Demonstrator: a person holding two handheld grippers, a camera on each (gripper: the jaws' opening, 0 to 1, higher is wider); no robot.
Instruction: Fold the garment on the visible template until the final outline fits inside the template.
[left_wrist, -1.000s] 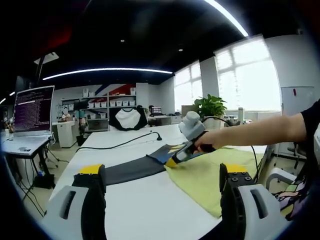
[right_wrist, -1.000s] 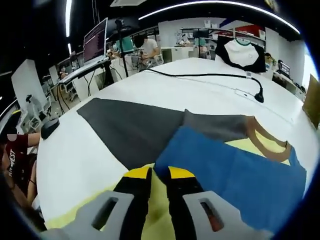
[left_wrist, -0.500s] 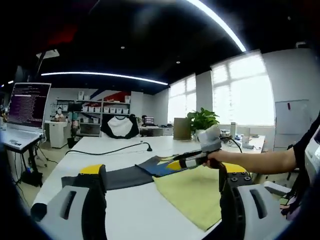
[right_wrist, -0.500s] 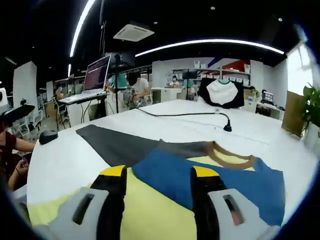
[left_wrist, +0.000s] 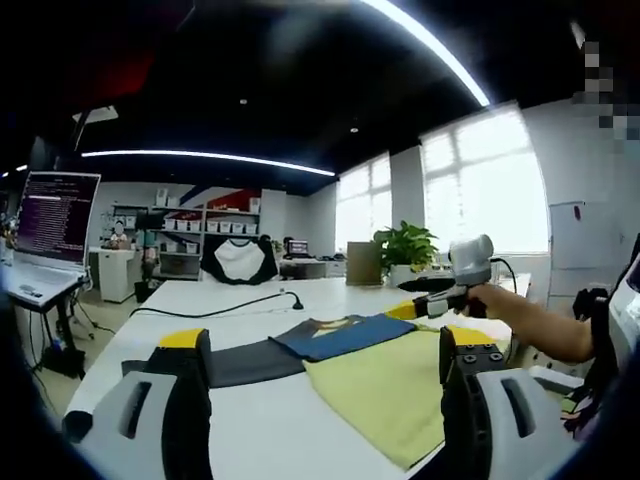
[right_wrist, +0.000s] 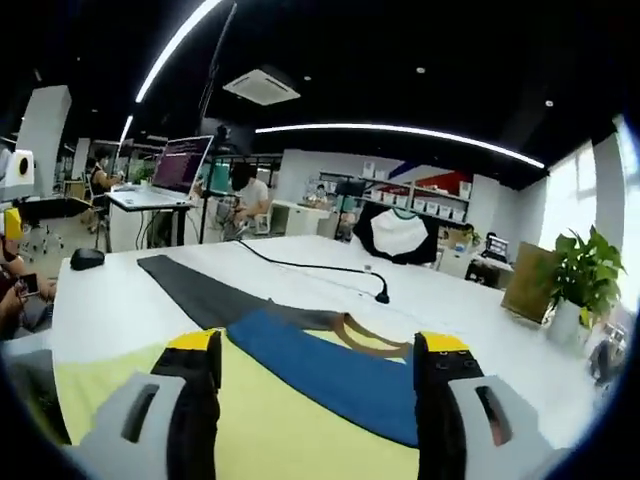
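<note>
The garment lies flat on the white table (left_wrist: 260, 420): a yellow-green body (left_wrist: 390, 385), a blue part (left_wrist: 345, 335) folded across it and a brown collar (right_wrist: 370, 340). A dark grey sheet (left_wrist: 240, 360) runs out from under it to the left. My left gripper (left_wrist: 322, 340) is open, held above the near table edge, with nothing between its fingers. My right gripper (right_wrist: 318, 345) is open above the yellow cloth (right_wrist: 290, 430), clear of the blue band (right_wrist: 320, 372). In the left gripper view a hand holds the right gripper (left_wrist: 440, 300) in the air, beyond the garment's right side.
A black cable (right_wrist: 310, 268) with a plug crosses the table behind the garment. A mouse (right_wrist: 87, 258) lies at the left edge, with a laptop (right_wrist: 180, 165) on a desk beyond. A potted plant (right_wrist: 580, 270) stands at the right. A person sits at far left.
The right gripper was shut on the blue fold's edge; it has opened, let go, and lifted away to the right. The blue fold now lies flat. The left gripper stayed open.
</note>
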